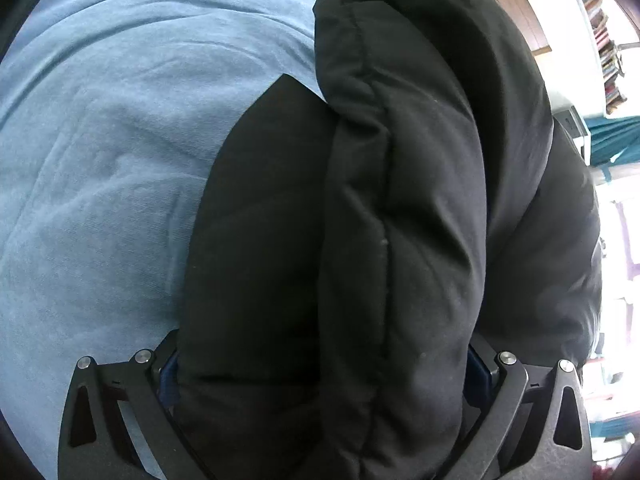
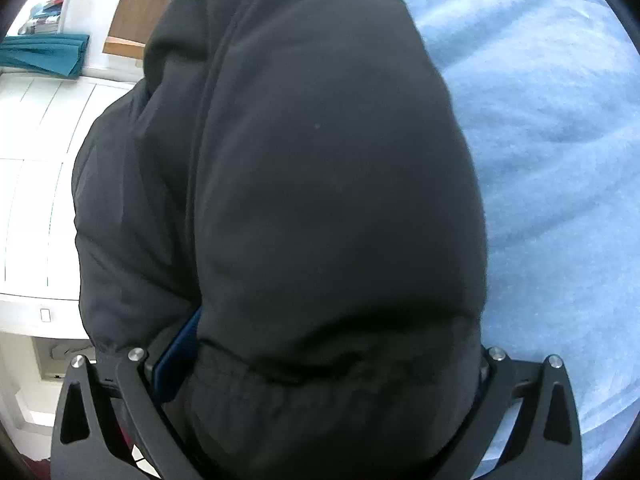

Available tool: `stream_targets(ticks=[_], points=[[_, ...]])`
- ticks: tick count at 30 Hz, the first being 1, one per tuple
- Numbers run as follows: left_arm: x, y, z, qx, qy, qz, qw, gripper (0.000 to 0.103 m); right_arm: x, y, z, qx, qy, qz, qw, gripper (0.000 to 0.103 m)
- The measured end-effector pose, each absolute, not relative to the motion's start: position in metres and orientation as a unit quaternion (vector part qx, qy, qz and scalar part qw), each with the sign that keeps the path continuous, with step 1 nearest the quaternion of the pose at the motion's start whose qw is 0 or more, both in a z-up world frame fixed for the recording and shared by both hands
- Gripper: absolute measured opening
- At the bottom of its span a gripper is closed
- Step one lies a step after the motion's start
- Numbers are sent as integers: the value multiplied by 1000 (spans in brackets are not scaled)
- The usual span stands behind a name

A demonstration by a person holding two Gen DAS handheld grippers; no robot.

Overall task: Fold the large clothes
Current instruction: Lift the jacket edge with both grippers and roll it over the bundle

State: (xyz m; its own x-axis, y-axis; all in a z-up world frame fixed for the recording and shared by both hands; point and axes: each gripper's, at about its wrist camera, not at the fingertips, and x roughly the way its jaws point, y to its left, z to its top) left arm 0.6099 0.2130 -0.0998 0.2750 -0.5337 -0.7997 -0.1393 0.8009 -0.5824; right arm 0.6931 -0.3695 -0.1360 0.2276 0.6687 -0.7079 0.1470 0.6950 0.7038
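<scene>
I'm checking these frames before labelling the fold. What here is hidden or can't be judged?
- Left wrist view: the fingers of the left gripper are buried in the puffy black padded jacket; their hold is unclear.
- Right wrist view: the right gripper is smothered likewise; the jacket's overall shape runs past the frame.
- Both views: the pale blue fabric sheet is cut off by the edges.
</scene>
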Motion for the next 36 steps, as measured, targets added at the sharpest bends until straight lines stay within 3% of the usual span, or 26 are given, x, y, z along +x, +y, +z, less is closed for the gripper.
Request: stream_targets(ticks=[2, 5, 7, 8, 10, 12, 15, 19, 31, 36], points=[[608, 207, -96, -287, 587, -138, 745, 97, 696, -364, -136, 346, 591, 192, 703, 103], [606, 201, -90, -305, 579, -157, 740, 71, 692, -358, -139, 355, 587, 206, 698, 97], [601, 196, -85, -310, 573, -164, 741, 49, 691, -352, -137, 356, 583, 212, 699, 82], [598, 191, -80, -309, 568, -166, 744, 44, 691, -349, -135, 357, 580, 216, 699, 77], [593, 186, -72, -307, 562, -159, 752, 32, 688, -348, -130, 366, 572, 224, 699, 50], [586, 179, -60, -309, 554, -151, 758, 26, 686, -344, -117, 353, 564, 230, 710, 37], [575, 169, -38, -318, 537, -153, 766, 22, 682, -335, -96, 329, 557, 231, 727, 27], [557, 173, -2, -335, 502, -169, 779, 20, 675, -326, -62, 314, 539, 242, 743, 21], [516, 175, 118, -332, 436, -235, 803, 19, 621, -327, 45, 287, 497, 276, 771, 18], [492, 183, 117, -333, 435, -239, 802, 19, 586, -335, 57, 299, 492, 283, 767, 18]])
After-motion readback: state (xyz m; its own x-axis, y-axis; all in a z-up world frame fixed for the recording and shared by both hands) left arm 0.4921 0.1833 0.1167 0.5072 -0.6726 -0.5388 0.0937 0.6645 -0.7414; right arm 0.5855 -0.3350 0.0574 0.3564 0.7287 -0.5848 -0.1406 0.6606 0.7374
